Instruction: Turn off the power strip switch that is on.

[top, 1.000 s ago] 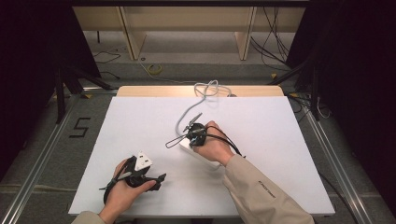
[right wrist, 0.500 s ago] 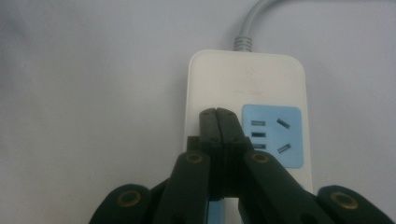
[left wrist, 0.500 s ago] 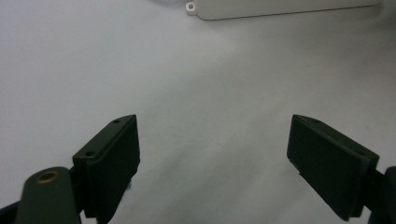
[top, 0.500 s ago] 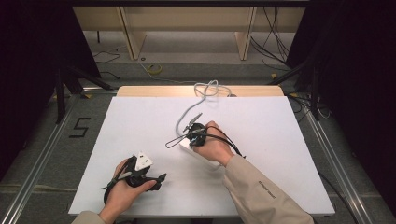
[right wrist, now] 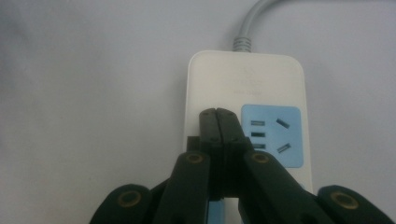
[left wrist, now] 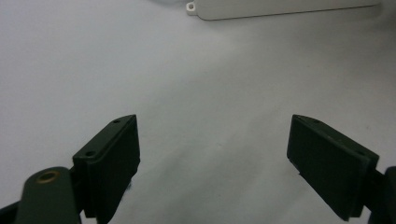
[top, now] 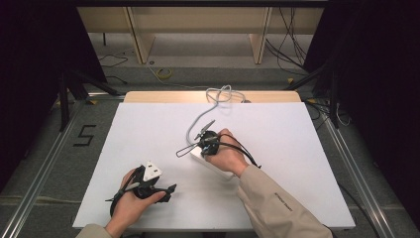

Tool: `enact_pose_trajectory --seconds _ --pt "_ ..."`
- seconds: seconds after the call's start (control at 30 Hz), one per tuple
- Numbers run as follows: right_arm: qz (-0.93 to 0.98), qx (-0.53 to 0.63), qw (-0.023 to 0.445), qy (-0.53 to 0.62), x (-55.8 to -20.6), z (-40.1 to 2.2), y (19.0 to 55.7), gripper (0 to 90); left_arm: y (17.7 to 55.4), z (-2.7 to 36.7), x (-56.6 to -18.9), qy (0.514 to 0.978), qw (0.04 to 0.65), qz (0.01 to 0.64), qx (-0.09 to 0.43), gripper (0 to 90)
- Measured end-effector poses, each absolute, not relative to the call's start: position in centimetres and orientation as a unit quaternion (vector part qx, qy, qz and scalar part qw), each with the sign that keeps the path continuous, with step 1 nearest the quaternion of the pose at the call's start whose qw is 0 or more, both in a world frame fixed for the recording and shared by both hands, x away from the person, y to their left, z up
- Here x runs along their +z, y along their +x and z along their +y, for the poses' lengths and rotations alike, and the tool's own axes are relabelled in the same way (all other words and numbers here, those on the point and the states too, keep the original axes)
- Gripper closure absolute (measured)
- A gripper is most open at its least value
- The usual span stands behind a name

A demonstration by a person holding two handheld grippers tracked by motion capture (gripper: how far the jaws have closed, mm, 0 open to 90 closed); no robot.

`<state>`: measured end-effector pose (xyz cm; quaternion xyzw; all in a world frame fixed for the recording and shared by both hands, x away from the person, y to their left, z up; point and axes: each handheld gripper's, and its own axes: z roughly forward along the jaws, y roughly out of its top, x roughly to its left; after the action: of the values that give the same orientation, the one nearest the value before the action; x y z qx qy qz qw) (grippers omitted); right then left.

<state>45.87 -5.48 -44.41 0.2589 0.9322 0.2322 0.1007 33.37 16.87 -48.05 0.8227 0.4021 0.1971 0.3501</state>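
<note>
The clenched right claw (right wrist: 218,122) is pressed on the power strip (right wrist: 246,79); steady downward pressure is advised. At 7 o'clock, the released left claw (left wrist: 212,158) is held empty.

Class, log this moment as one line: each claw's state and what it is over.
left claw: open, over bare white table | right claw: shut, empty, over white plastic power strip with blue socket panel

Your right hand-held gripper (top: 204,141) sits over the power strip (top: 214,164) near the middle of the tabletop (top: 297,148). The strip's cable (top: 198,119) runs toward twelve o'clock, to the far edge. Your left hand-held gripper (top: 171,190) lies at seven o'clock from the strip, near the front edge.
</note>
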Motion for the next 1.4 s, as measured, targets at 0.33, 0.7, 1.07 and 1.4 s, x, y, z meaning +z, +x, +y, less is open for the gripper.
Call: enact_pose_trajectory --seconds 0.33,0.7,1.07,1.4 --pt "0.931 0.235 0.099 0.26 -44.42 -5.6 45.85 90.0 33.37 16.9 -48.06 0.822 0.35 0.403 0.197 16.8" --pt "0.931 0.237 0.101 0.26 -44.45 -5.64 45.78 90.0 33.38 16.94 -48.06 0.822 0.35 0.403 0.197 16.8" --pt "0.928 0.244 0.101 0.263 -44.03 -5.79 45.76 90.0 33.41 16.91 -48.07 0.823 0.35 0.403 0.196 16.8" --pt "0.925 0.257 0.108 0.26 -43.81 -5.91 45.63 90.0 33.41 16.95 -48.04 0.822 0.35 0.404 0.196 16.8"
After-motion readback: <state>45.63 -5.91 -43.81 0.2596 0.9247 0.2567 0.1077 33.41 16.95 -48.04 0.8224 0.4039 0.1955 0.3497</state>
